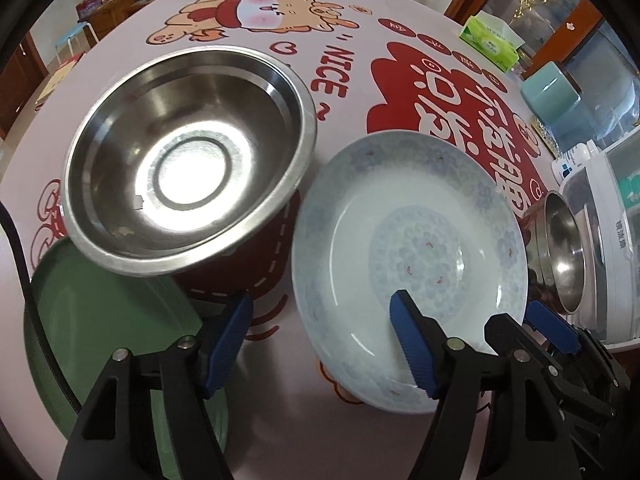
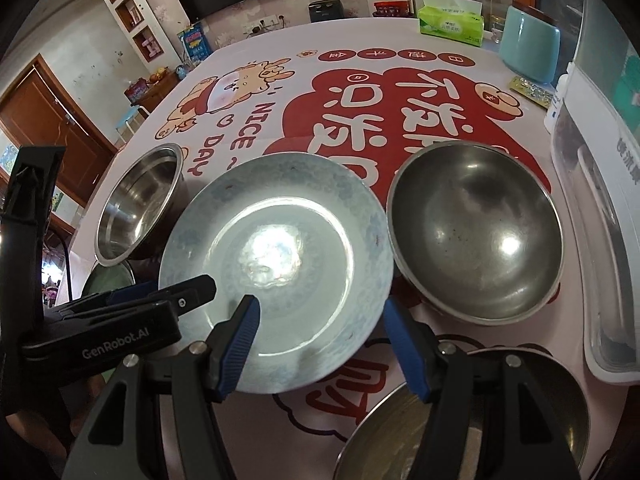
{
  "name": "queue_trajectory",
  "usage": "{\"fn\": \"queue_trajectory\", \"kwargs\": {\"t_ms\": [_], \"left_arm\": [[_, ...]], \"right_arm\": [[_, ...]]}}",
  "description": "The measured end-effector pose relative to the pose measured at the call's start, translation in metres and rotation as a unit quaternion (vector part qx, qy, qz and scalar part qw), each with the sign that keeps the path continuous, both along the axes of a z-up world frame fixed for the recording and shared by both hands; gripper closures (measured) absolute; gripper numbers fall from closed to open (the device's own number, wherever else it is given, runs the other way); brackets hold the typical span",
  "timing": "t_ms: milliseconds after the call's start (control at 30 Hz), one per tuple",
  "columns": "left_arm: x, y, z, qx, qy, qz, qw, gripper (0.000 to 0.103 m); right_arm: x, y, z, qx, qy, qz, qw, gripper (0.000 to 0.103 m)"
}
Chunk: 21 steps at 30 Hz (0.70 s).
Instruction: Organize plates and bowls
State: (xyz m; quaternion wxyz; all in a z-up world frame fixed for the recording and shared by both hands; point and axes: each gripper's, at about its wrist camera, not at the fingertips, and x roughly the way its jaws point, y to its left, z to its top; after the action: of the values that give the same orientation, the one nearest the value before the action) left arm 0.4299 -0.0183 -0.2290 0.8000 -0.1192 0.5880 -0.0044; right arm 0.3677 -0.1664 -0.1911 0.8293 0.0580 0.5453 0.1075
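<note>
Blue-padded fingers of the left gripper (image 1: 320, 340) fill the bottom of the left wrist view, jaws spread wide. One pad hangs over the inside of the pale blue flower-patterned ceramic plate (image 1: 408, 248), the other over bare cloth beside it; neither pad presses on the plate's rim. Up and to the left sits the large stainless steel bowl (image 1: 188, 176), its edge overlapping the round green plate (image 1: 100, 328) tucked at the lower left. Far right, a smaller steel bowl (image 1: 560, 248) shows edge-on next to the white plastic container (image 1: 600, 240). Everything rests on the pink cartoon-printed tablecloth (image 1: 280, 420), and the right gripper (image 1: 532, 340) pokes in at the plate's right edge.

Over to the right wrist view: the right gripper (image 2: 320, 344) also stands with jaws apart, straddling the ceramic plate's (image 2: 276, 240) near right rim, one pad above the plate's inside and the other outside it, no squeeze visible. The left gripper (image 2: 168, 292) reaches in from the left at the plate's edge. A dull, dark steel bowl (image 2: 476, 236) sits just right of the plate, the shiny bowl (image 2: 140, 204) to its left. A brownish metal dish (image 2: 400, 440) peeks in at the bottom.
</note>
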Motion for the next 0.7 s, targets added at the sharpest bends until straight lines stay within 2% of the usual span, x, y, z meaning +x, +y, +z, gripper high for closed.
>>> {"fn": "queue_trajectory", "kwargs": {"t_ms": [133, 267, 433, 467, 633, 700], "left_arm": [[0.004, -0.004, -0.006, 0.001, 0.011, -0.005, 0.9999, 0.041], [0.006, -0.007, -0.007, 0.006, 0.004, -0.010, 0.9999, 0.052], [0.006, -0.014, -0.007, 0.027, 0.001, -0.021, 0.9994, 0.055], [0.006, -0.016, -0.006, 0.025, -0.002, -0.024, 0.9994, 0.060], [0.004, -0.016, -0.005, 0.018, -0.001, -0.025, 0.9995, 0.062], [0.004, -0.015, -0.005, 0.018, 0.000, -0.025, 0.9995, 0.064]], "right_arm": [[0.000, 0.002, -0.001, -0.008, 0.000, 0.000, 1.000, 0.037], [0.000, 0.003, -0.001, -0.011, 0.000, 0.001, 1.000, 0.037], [0.001, 0.005, -0.003, -0.027, 0.003, 0.008, 1.000, 0.040], [0.001, 0.005, -0.003, -0.031, 0.004, 0.007, 0.999, 0.042], [0.004, -0.001, -0.013, -0.041, 0.042, -0.011, 0.998, 0.068], [0.004, -0.002, -0.014, -0.046, 0.043, -0.015, 0.998, 0.073]]}}
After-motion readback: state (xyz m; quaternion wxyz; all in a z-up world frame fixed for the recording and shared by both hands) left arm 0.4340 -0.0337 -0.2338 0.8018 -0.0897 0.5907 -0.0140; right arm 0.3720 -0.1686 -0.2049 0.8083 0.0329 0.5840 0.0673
